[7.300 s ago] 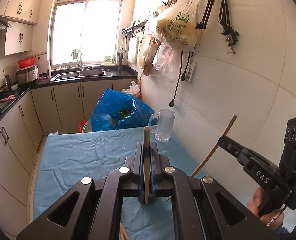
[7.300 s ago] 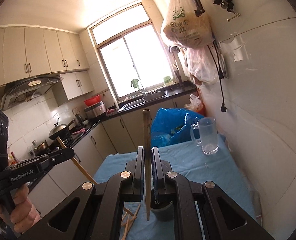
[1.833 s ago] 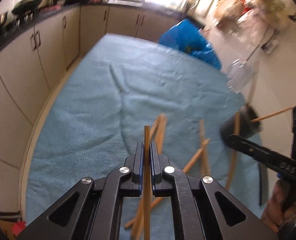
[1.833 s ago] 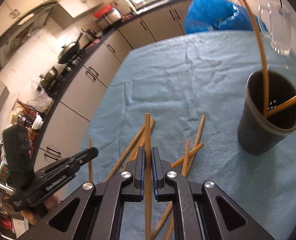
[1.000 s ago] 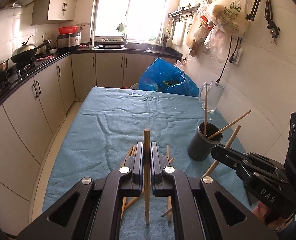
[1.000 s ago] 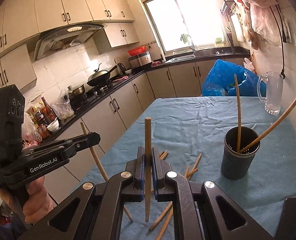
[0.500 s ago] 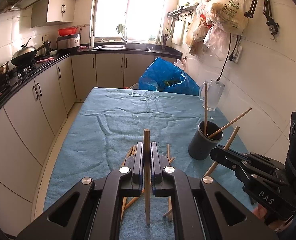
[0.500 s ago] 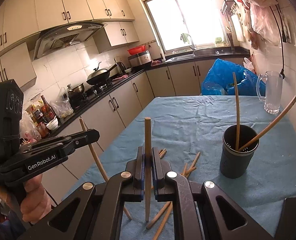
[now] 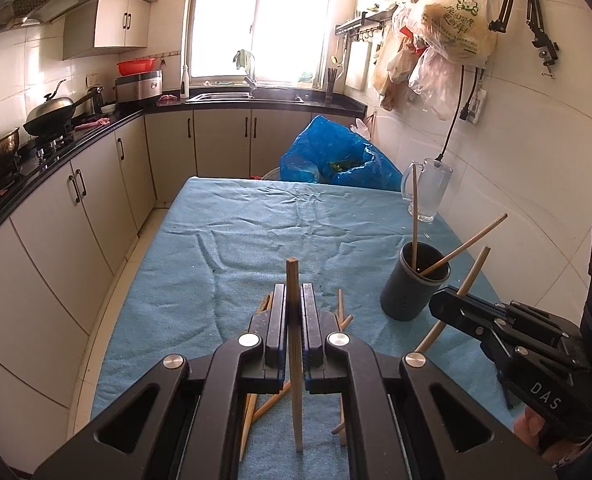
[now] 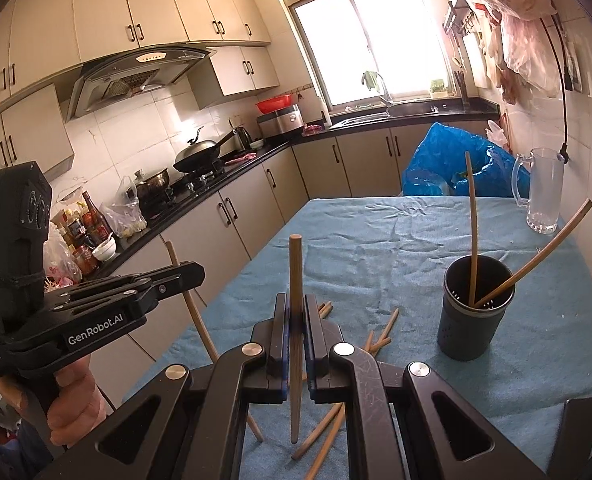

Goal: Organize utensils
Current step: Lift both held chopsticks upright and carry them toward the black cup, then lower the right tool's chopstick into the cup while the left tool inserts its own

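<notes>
While the blue cloth-covered table (image 9: 224, 240) carries a dark holder cup (image 10: 472, 316) near its right edge with two chopsticks already leaning inside, the job stands mid-way: several loose chopsticks (image 10: 380, 332) lie scattered on the cloth between cup and grippers. The left gripper (image 9: 294, 312) is pinched on one upright chopstick (image 9: 293, 280), and the right gripper (image 10: 296, 320) is likewise clamped on its own chopstick (image 10: 295, 264); both hang above the pile, short of the cup. The step in hand looks like carrying. Next, I judge, each stick's lower tip must be brought over the cup's mouth, clear of the leaning pair, before the jaws let go
</notes>
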### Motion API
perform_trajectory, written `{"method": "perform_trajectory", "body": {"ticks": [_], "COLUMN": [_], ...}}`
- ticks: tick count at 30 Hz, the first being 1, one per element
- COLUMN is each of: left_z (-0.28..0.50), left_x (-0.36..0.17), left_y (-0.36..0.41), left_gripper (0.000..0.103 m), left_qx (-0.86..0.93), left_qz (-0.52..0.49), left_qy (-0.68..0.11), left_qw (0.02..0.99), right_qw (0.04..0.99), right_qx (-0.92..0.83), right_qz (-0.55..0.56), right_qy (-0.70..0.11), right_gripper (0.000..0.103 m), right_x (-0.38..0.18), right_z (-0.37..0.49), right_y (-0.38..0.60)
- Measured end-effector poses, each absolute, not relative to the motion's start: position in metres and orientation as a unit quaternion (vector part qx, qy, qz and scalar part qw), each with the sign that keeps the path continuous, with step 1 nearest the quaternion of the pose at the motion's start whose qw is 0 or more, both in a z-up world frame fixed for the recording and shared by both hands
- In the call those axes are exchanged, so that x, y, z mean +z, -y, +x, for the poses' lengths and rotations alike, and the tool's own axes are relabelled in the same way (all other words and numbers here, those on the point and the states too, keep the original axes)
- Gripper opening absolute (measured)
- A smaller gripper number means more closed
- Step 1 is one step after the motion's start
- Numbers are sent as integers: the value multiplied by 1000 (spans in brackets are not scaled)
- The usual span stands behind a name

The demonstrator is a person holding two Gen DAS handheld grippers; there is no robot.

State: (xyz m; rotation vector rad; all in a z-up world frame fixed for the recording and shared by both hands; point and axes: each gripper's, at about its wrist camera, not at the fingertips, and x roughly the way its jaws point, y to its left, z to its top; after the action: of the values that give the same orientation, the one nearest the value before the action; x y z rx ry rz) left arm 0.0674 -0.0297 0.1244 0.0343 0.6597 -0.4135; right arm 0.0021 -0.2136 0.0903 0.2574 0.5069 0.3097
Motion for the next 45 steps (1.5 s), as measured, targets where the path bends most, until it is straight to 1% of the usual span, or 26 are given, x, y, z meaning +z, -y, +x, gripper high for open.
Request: {"method": "perform_trajectory", "body": {"ticks": [30, 45], "left_z": [54, 48], "left_x": [139, 163], "left_y": [39, 60], "left_gripper": [5, 5], "left_qx": [-200, -227], "left_qz": [32, 33], "left_qy": [-309, -302], "left_qw": [929, 925], "right_qw": [957, 966], "right_qx": [134, 80], "right_qz": [143, 184], "right_qy": [-215, -165], "right_gripper": [7, 7], "right_x": [111, 132], "right_z": [-24, -58], "right_y": [236, 295]}}
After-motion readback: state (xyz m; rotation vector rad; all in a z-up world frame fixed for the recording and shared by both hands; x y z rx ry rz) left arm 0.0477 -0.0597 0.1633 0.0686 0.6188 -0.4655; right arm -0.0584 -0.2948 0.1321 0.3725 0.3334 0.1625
